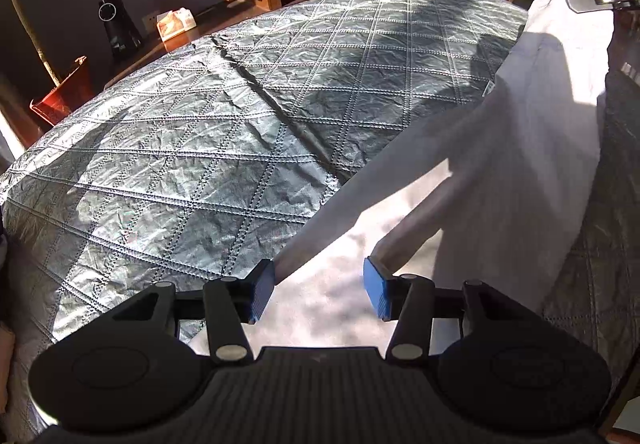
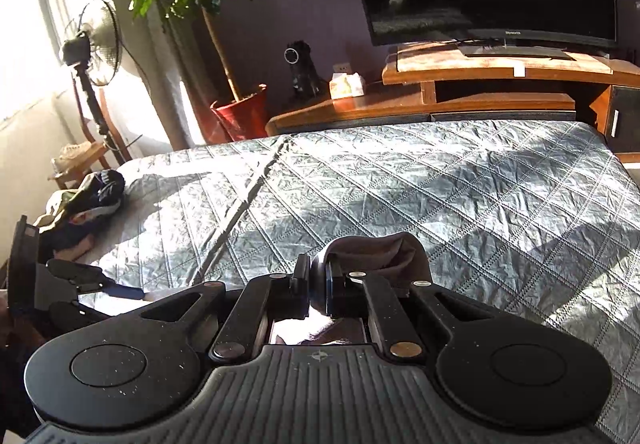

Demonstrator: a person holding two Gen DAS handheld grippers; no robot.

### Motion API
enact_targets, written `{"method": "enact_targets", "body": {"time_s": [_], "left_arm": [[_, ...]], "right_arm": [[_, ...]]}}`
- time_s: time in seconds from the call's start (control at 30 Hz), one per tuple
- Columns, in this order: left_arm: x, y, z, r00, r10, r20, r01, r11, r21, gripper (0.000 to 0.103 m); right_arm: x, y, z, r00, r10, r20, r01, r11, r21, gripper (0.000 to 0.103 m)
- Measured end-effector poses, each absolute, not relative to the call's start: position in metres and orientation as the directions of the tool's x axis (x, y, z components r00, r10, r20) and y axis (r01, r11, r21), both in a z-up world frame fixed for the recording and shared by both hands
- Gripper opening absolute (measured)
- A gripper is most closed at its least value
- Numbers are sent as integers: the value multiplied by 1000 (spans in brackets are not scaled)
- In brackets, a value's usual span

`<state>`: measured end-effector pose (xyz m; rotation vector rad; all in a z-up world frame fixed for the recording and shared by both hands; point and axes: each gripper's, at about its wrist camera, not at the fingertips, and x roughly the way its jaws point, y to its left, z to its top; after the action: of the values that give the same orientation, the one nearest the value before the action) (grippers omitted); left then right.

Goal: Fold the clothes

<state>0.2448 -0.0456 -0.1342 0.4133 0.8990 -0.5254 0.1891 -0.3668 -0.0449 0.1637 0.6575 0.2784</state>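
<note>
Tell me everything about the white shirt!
The white shirt looks like soft, thin cloth. One end is lifted high, pinched by the right gripper, and it drapes down in smooth folds onto the gray quilted bed cover. Its lower end spreads out flat between the open fingers of the left gripper. Sunlight and shadows fall across it.
</note>
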Motion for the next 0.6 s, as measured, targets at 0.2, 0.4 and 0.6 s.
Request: {"method": "enact_targets", "body": {"time_s": [0.2,0.4,0.6], "left_arm": [[249,-40,-130,512,-249,-822,572,813,110,44],[251,-38,-127,506,-275,-818,570,818,78,44],[248,-41,-128,503,-279,-818,581,810,81,44]], "right_arm": [[180,-311,-39,734,303,-607,-362,932,27,8],[174,-306,-42,740,276,-613,-336,942,17,8],[177,-372,-67,729,195,-656,-86,977,196,8]]}}
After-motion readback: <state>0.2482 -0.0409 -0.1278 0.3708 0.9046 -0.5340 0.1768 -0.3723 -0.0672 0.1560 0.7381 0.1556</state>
